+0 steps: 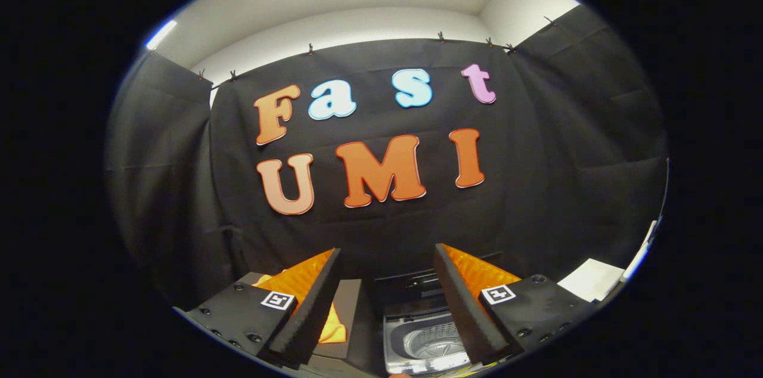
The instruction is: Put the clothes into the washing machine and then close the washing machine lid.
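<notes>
The gripper point(387, 259) hangs with its fingers apart and nothing between them, each finger block bearing a small black-and-white square marker point(278, 300). Below and between the fingers sits the washer point(424, 336), lid up, its steel drum point(430, 343) showing no clothes. An orange cloth point(331, 324) lies left of the washer, partly behind the left finger.

I hold the gripper point(387, 262) high, its two fingers spread wide apart with nothing between them. Below, between the fingers, I see the washing machine point(417, 336) with its lid point(411, 287) up and the steel drum point(432, 342) exposed. An orange cloth point(334, 324) lies beside the machine, under my left finger.
</notes>
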{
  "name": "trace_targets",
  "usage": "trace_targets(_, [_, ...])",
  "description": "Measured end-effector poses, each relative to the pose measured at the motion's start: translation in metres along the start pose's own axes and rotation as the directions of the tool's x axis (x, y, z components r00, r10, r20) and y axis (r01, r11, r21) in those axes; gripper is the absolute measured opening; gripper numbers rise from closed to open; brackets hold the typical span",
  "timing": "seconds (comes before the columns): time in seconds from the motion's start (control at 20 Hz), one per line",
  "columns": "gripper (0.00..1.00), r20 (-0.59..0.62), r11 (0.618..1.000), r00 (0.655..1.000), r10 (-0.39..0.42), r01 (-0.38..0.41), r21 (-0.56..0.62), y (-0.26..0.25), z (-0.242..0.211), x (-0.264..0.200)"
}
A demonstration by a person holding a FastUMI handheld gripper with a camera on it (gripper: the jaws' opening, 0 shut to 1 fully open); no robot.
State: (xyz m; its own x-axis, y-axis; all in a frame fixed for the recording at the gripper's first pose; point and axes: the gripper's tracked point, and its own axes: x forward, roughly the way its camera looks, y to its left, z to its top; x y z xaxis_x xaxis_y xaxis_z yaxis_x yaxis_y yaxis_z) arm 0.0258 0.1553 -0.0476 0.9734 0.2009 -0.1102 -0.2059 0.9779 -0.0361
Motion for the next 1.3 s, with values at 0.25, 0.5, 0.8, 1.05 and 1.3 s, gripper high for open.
trace_targets(0.25, [0.98, -0.085, 0.995, 0.991, 0.104, -0.104, 0.004, 0.07, -0.034, 0.033])
trace_targets(0.5, [0.98, -0.226, 0.983, 0.957, 0.181, -0.183, 0.011, 0.131, -0.091, 0.058])
trace_targets(0.8, [0.99, -0.385, 0.98, 0.903, 0.189, -0.2, 0.012, 0.173, -0.167, 0.087])
trace_targets(1.05, [0.98, -0.485, 0.978, 0.851, 0.198, -0.207, 0.037, 0.198, -0.214, 0.102])
trace_targets(1.3, [0.99, -0.548, 0.982, 0.822, 0.157, -0.19, -0.003, 0.206, -0.242, 0.114])
